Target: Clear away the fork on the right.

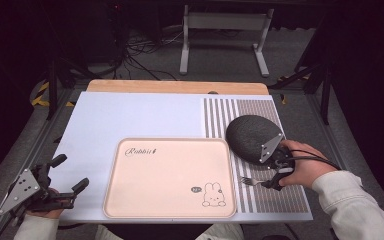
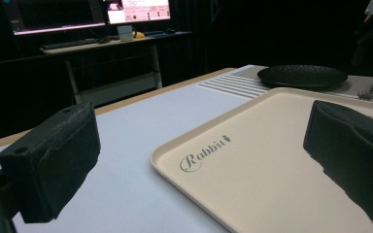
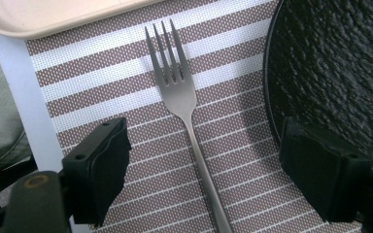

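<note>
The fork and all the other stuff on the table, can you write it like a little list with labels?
fork: lying flat on the striped mat, between the tray and the plate
plate: dark, round, on the striped mat
tray: pale pink with a rabbit drawing, nothing on it
right gripper: open, jaws either side of the fork handle, not touching it
left gripper: open, holding nothing, at the table's near left corner

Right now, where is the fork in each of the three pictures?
High view: fork lower right, on the striped mat beside the person's right hand.
Left gripper view: far right edge, right of the black plate.
Right gripper view: centre, between the open claw's jaws.
Shared landmark: the black plate.
</note>
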The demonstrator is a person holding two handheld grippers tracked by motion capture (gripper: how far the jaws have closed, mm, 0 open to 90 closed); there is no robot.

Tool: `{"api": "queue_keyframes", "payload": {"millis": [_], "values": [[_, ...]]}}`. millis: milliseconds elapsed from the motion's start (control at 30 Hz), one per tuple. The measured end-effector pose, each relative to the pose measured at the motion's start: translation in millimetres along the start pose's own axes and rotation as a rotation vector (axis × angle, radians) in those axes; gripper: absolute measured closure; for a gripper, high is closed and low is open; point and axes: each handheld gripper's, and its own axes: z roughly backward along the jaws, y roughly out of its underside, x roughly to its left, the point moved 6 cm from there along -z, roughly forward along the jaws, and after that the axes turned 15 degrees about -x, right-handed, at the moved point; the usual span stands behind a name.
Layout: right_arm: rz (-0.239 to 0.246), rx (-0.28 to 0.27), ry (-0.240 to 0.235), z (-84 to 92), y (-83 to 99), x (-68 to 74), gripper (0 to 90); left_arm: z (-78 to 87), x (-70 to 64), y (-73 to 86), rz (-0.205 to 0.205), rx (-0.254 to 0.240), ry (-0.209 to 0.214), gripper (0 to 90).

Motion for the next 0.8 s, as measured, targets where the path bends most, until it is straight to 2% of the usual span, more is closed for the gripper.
{"api": "queue_keyframes", "payload": {"millis": [200, 333, 367, 467, 533, 700, 800], "values": [[0.013, 0.031, -0.014, -8.1, 5.5, 1.4, 28.9, -0.1, -0.2, 0.0, 0.001, 0.0, 0.003, 0.7], [0.056, 0.071, -0.017, -13.6, 10.7, 0.2, 39.9, -0.3, 0.0, 0.1, 0.0, 0.001, 0.003, 0.7], [0.056, 0.071, -0.017, -13.6, 10.7, 0.2, 39.9, -0.3, 0.0, 0.1, 0.0, 0.001, 0.003, 0.7], [0.099, 0.115, -0.033, -18.7, 15.1, -0.2, 50.4, -0.3, -0.2, 0.0, -0.001, 0.001, 0.001, 0.7], [0.105, 0.121, -0.033, -20.4, 15.9, -0.3, 52.5, -0.3, -0.1, 0.1, -0.001, 0.001, 0.003, 0.7], [0.156, 0.146, -0.061, -28.1, 18.0, 1.1, 66.4, -0.4, -0.2, 0.2, -0.001, 0.001, 0.004, 0.7], [0.168, 0.182, -0.072, -31.1, 20.1, 1.7, 72.9, -0.3, -0.1, 0.2, 0.0, 0.001, 0.003, 0.7]]}}
